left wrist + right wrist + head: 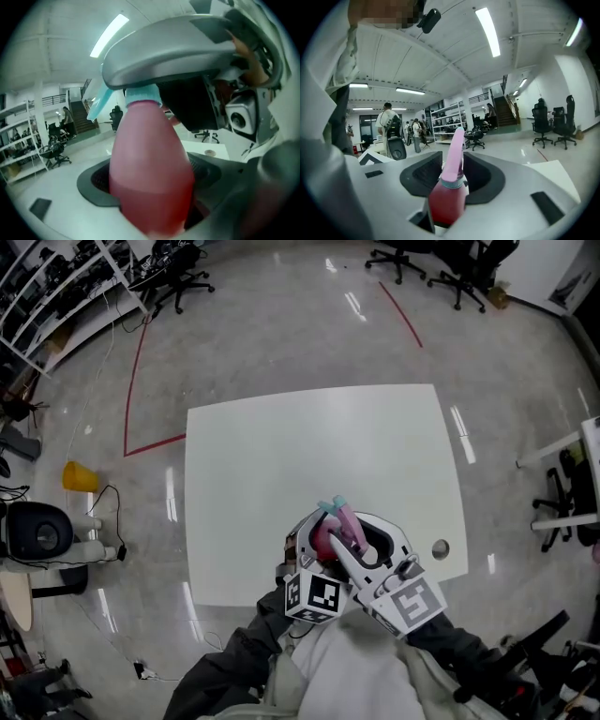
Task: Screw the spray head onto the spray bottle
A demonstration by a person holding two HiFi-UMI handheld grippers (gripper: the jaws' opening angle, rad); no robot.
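1. Head view: a white bench (281, 474) stands on a glossy grey floor (281, 324) marked with red tape lines (136, 381). Both tools meet over the bench's near edge, close to the person's body. The left gripper (314, 554) and the right gripper (354, 532) hold one thing between them. That is the red spray bottle (323, 540), raised above the bench with its pink spray head (347, 521) pointing away from the person. A small round object (440, 547) lies near the bench's right corner. Office chairs (178, 282) stand at the far side, and a yellow object (80, 476) sits on the floor to the left.

2. Left gripper view: the bottle's red body fills the middle, upright and narrowing towards a teal collar (143, 95). The dark fingers (96, 180) are clenched on the lower body from both sides. The grey shell of the right gripper lies across the top of the bottle. A pale teal part (99, 107) of the head juts out to the left beneath it.

3. Right gripper view: the pink spray head rises upright in the gap between the black fingers (424, 176). The collar and the red bottle neck lie just below it. The fingers are closed against the head on either side, grasping it. Behind are people (386, 122), shelving (450, 119), a staircase (506, 110) and a corner of the bench.
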